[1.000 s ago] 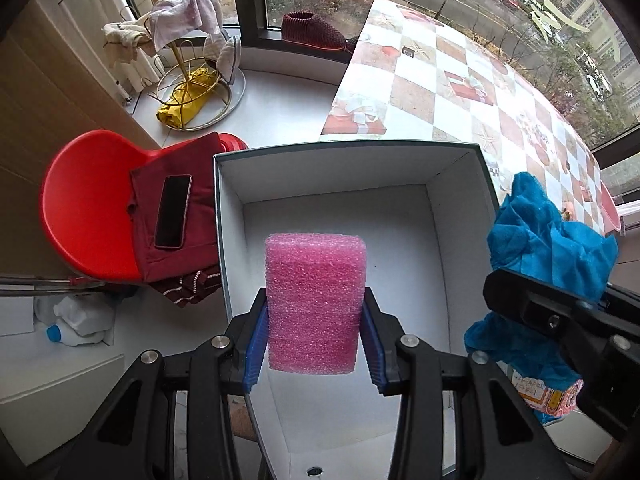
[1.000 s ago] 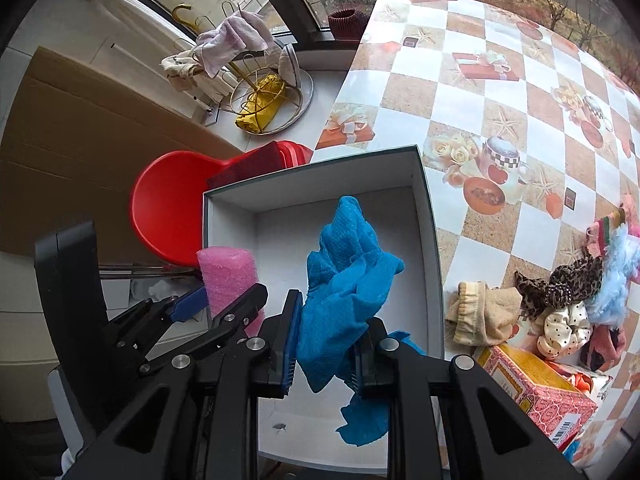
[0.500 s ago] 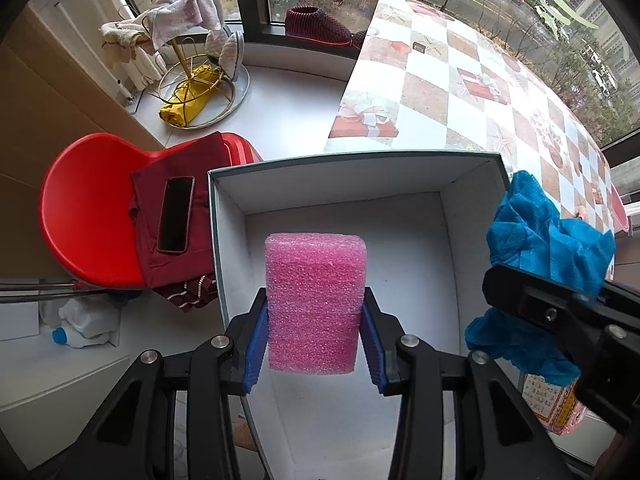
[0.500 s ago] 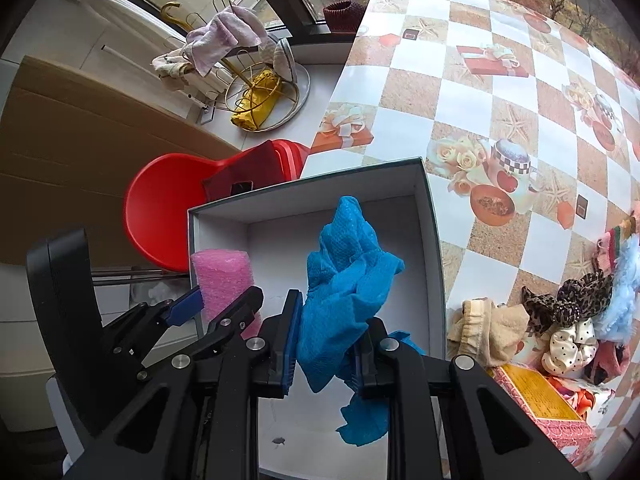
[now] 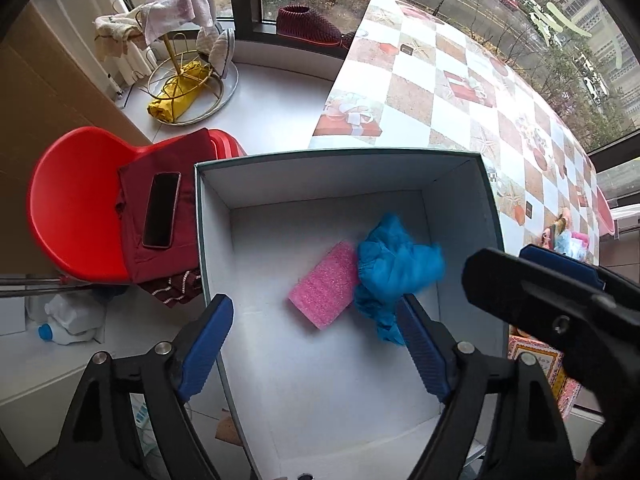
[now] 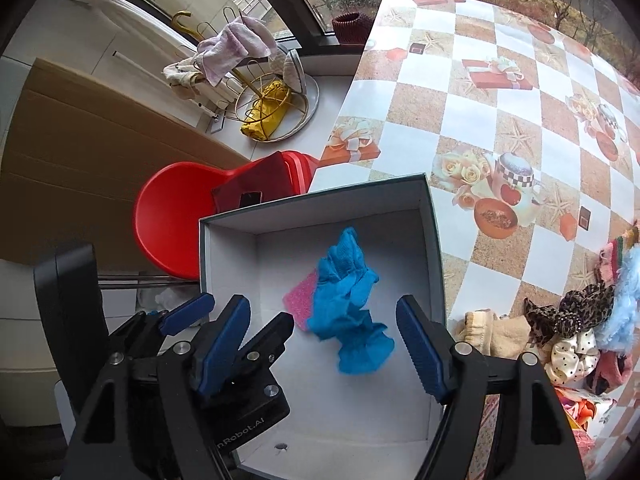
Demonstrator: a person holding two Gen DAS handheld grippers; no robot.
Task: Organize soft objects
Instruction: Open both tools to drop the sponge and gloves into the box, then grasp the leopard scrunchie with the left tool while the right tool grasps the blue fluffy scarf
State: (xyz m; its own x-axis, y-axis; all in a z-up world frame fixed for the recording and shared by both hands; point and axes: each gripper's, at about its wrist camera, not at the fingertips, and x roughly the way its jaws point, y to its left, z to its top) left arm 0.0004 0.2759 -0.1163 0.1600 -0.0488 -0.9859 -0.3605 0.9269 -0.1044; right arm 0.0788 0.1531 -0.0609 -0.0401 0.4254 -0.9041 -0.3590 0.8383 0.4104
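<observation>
- Checkered desk [image 6: 500, 128] by the window carries the white box [image 5: 460, 200], which overhangs its corner.
- Red chair [image 5: 76, 208] beside the box holds a dark red cloth [image 5: 188, 184] with a phone [image 5: 161, 210] on it.
- Left claw [image 5: 312, 344] and right claw [image 6: 328, 344] hover over the box, both spread wide, gripping nothing.
- Blue cloth [image 6: 348, 300] lies in the box (blurred), overlapping the pink foam block [image 5: 326, 290].
- Soft items [image 6: 576, 328] pile right of the box.
</observation>
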